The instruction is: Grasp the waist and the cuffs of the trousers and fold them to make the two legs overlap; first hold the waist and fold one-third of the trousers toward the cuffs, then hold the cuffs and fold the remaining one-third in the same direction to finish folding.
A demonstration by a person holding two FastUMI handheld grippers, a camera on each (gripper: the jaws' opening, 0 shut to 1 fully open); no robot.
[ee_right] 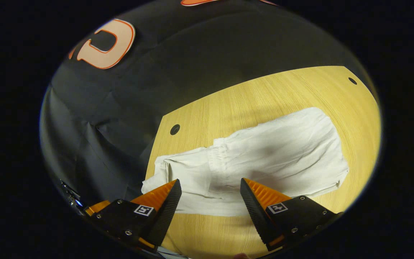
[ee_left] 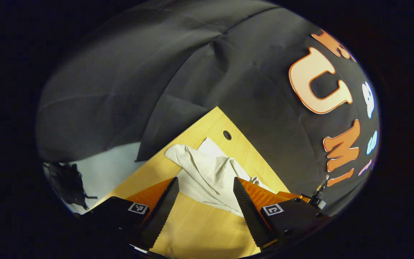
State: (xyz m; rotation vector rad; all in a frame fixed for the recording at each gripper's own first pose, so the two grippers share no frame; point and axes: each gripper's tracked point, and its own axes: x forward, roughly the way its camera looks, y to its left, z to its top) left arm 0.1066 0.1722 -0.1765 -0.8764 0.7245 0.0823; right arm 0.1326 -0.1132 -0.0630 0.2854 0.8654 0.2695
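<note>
White trousers (ee_right: 264, 154) lie on the wooden table (ee_right: 257, 97), partly folded, with a gathered waistband seam near the middle and a folded flap at the left end. My right gripper (ee_right: 210, 187) hovers open just in front of their near edge, nothing between its fingers. In the left gripper view the same trousers (ee_left: 210, 172) show as a rumpled, ridged heap near the table's far corner. My left gripper (ee_left: 207, 185) is open, its fingers on either side of the cloth's near edge, with nothing pressed between them.
The table (ee_left: 199, 223) has round cable holes (ee_left: 227, 135) (ee_right: 175, 129) near its corners. Black booth cloth hangs close behind the table. A pale floor (ee_left: 106, 165) and a dark object (ee_left: 67, 183) lie past the table's left edge.
</note>
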